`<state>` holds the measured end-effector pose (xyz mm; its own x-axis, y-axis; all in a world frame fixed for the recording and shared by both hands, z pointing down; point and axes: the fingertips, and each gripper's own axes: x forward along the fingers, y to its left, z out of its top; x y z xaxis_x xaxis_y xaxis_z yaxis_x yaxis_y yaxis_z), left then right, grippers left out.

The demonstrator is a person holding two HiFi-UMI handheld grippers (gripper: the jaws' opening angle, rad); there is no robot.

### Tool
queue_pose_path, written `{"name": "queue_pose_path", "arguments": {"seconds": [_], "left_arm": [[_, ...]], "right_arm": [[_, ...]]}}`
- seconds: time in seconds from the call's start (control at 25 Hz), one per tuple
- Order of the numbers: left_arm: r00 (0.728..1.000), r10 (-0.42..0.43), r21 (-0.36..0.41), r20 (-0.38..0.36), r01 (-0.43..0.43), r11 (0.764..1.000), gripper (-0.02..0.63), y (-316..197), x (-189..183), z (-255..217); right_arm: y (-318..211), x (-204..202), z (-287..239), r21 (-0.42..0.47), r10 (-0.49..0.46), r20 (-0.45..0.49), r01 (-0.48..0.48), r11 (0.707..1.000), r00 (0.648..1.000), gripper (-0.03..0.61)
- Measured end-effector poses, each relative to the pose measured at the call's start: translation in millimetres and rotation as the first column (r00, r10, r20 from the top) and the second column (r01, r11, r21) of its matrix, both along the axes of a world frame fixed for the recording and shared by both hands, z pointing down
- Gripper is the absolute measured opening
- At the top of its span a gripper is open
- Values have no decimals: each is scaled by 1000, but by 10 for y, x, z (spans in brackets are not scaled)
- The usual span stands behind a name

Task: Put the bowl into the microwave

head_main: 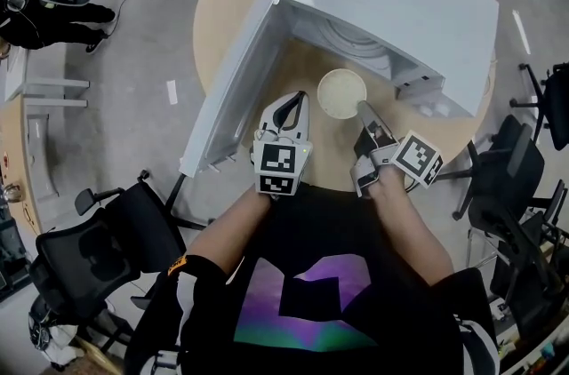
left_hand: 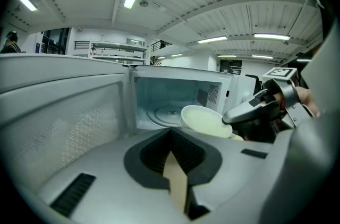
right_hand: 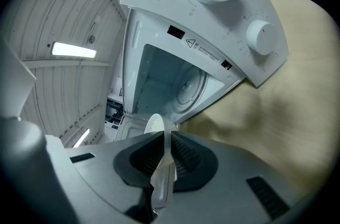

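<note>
The cream bowl (head_main: 342, 93) hangs just in front of the open white microwave (head_main: 391, 0), above the round wooden table (head_main: 222, 0). My right gripper (head_main: 363, 108) is shut on the bowl's near right rim. The rim (right_hand: 154, 127) stands edge-on between the pads in the right gripper view, with the glass turntable (right_hand: 188, 85) beyond it. The microwave door (head_main: 236, 89) swings out to the left. My left gripper (head_main: 300, 98) hovers left of the bowl, shut and holding nothing. Its view shows the bowl (left_hand: 204, 122) before the cavity (left_hand: 170, 101), with the right gripper (left_hand: 255, 109) on it.
The open door (left_hand: 64, 111) forms a wall along the left side of the approach. Black office chairs stand at the lower left (head_main: 107, 249) and at the right (head_main: 516, 178). A person (head_main: 44, 4) is at the far upper left.
</note>
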<state>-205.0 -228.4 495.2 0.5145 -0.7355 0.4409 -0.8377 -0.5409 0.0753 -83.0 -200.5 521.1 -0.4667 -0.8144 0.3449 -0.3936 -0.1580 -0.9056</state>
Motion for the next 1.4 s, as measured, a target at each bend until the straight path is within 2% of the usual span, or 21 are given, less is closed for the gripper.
{"name": "queue_pose_path", "arguments": {"seconds": [0.4,1.4], "left_arm": [[1000,8,-1,13,-8,1000,46,-203,-87,38],[999,42,30,32,-43,999,46,-593,64,-29]], "right_arm": [[-210,-79,89,-11,46,8,-46,999,999,51],[-564,-21,72,5,150,7,-150,989,989,51]]}}
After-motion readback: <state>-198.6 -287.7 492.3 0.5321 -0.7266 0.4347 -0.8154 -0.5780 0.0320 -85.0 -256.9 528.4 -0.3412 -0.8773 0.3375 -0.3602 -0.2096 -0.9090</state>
